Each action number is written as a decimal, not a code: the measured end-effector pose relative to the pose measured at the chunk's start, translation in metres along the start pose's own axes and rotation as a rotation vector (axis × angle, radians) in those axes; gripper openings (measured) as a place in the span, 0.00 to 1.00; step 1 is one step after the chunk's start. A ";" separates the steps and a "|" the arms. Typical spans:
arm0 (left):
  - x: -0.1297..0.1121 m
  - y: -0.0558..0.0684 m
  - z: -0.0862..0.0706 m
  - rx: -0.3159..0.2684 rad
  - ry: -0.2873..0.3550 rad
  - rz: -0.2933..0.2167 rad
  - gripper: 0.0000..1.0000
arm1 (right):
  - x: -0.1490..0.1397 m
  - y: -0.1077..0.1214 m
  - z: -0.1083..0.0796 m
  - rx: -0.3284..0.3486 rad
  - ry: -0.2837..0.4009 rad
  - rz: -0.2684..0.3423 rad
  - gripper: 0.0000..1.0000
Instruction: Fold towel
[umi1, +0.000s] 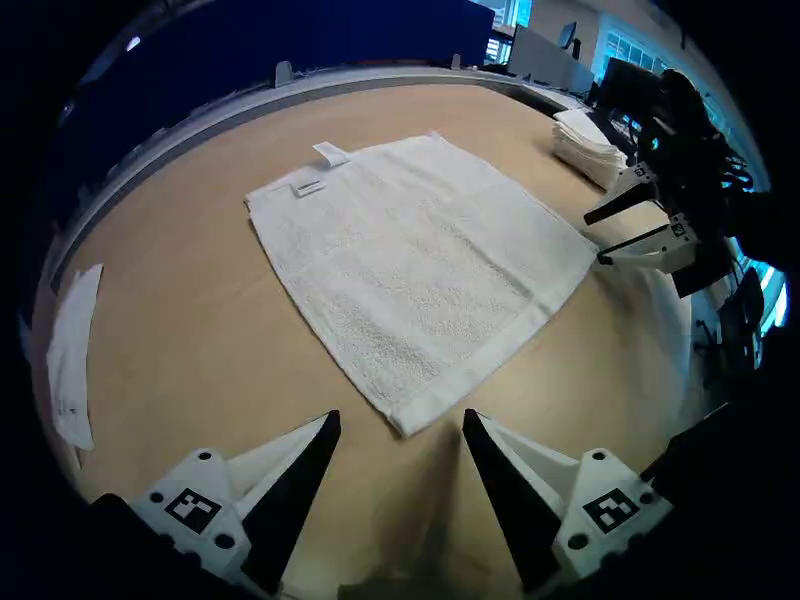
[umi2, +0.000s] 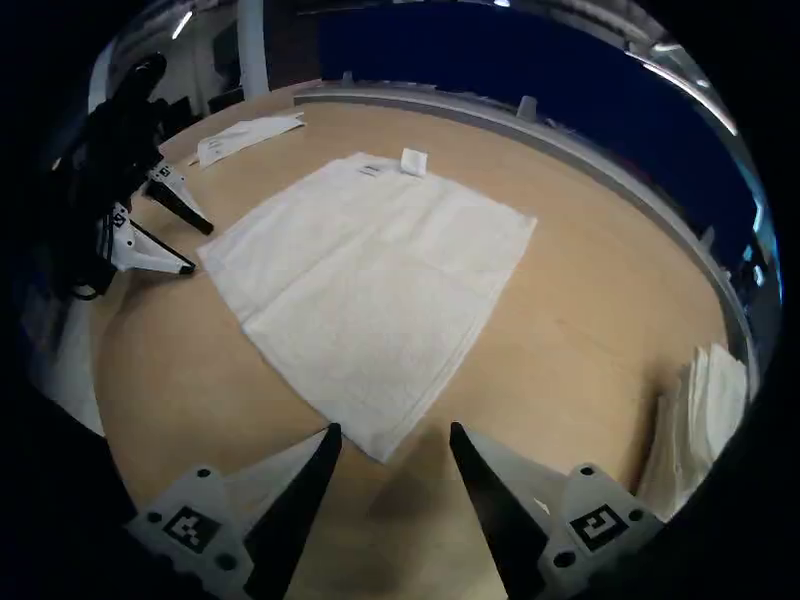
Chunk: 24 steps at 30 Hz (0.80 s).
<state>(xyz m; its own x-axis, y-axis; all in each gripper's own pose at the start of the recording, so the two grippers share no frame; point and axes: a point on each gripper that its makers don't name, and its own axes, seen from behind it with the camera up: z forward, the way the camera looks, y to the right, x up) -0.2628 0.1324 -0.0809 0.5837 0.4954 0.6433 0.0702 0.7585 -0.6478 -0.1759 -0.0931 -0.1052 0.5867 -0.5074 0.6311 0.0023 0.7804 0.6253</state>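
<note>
Towel position: the towel (umi1: 420, 270) is spread flat in a single layer near the middle of the table (umi1: 200, 330), turned cornerwise to both cameras.
Towel edges: all four hems are seen lying straight and unfolded. A plain woven band runs just inside the near hem. A small label tab (umi1: 330, 152) juts past the far edge.
Left gripper: the left gripper (umi1: 400, 425) is held spread wide with nothing clamped. One towel corner lies just at its fingertips, unpressed.
Right gripper: the right gripper (umi2: 394, 432) is likewise parted and empty, with the adjacent corner lying just ahead of its tips.
Open room: bare tabletop is seen on every side of the towel, broadest beyond the left gripper's side.
Table edge: a curved grey raised rim (umi2: 560, 140) bounds the far side, backed by a blue partition (umi2: 500, 50).
Neighbours: a stack of folded towels (umi1: 590, 145) is set near the table's edge, and a flat white cloth (umi1: 75, 350) at the opposite side. Both are well apart from the towel.
Materials: the towel is white looped terry. The table is pale, smooth and matte with a wood look. The fingers (umi1: 295, 480) are black wedges tapering to points, mounted on white bodies with square markers (umi1: 192, 508).
</note>
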 end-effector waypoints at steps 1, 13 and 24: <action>0.000 0.000 0.000 0.000 0.001 0.002 0.89 | 0.000 0.000 0.001 0.001 0.001 0.000 0.78; -0.001 0.002 0.004 0.034 0.001 0.032 0.55 | -0.007 -0.006 0.005 0.020 0.001 -0.004 0.52; -0.001 -0.001 0.005 0.061 0.001 0.020 0.22 | -0.007 -0.007 0.006 0.023 0.003 -0.005 0.31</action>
<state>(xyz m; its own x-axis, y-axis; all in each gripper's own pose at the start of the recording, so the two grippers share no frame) -0.2672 0.1333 -0.0795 0.5850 0.5108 0.6300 0.0090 0.7726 -0.6348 -0.1845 -0.0970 -0.1116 0.5896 -0.5095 0.6267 -0.0138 0.7695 0.6386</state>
